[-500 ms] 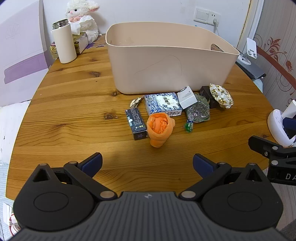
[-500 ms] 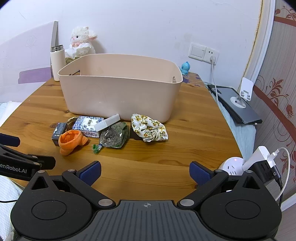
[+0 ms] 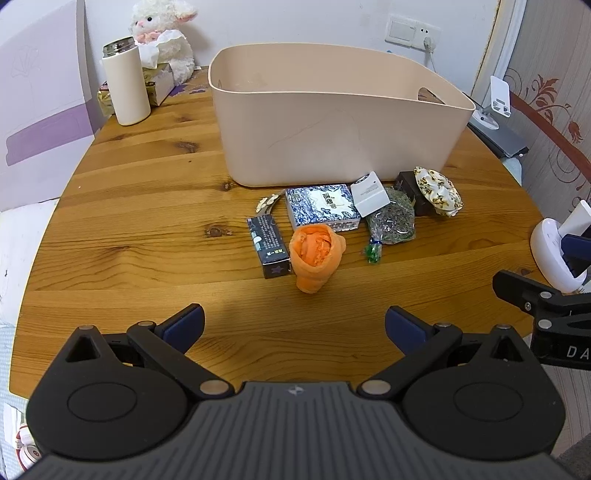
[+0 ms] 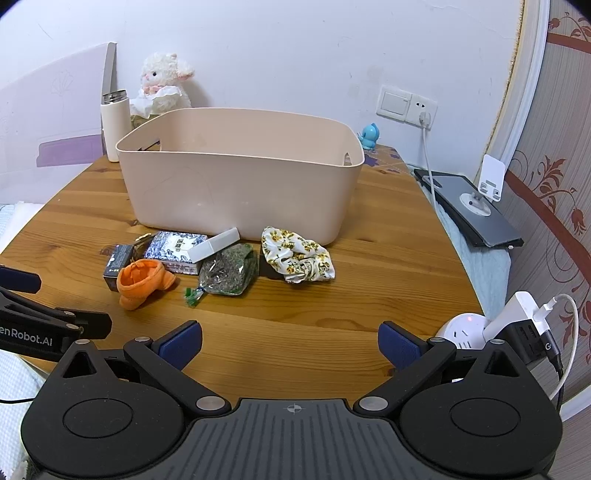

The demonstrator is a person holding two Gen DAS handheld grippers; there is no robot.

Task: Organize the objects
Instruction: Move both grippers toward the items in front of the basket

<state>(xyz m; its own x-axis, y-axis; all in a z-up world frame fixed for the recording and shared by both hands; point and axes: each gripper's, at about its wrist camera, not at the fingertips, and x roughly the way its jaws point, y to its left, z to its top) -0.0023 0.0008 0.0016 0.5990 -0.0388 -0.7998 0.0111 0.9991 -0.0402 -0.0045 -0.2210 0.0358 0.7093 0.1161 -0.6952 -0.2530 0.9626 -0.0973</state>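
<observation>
A beige plastic bin (image 3: pixel 332 122) (image 4: pixel 240 184) stands on the wooden table. In front of it lie an orange sock (image 3: pixel 317 254) (image 4: pixel 142 282), a dark box (image 3: pixel 269 245), a blue-and-white patterned box (image 3: pixel 321 206) (image 4: pixel 175 249), a small white box (image 3: pixel 369 194) (image 4: pixel 214 245), a bag of dried herbs (image 3: pixel 393 221) (image 4: pixel 229 273) and a floral scrunchie (image 3: pixel 437 190) (image 4: pixel 295 254). My left gripper (image 3: pixel 294 325) is open and empty, just short of the orange sock. My right gripper (image 4: pixel 290 341) is open and empty, short of the herb bag.
A white flask (image 3: pixel 125 85) and a plush lamb (image 3: pixel 162 33) stand at the table's back left. A white power hub with a charger (image 4: pixel 480 325) sits at the right edge. A tablet on a stand (image 4: pixel 472 206) lies beyond the right edge.
</observation>
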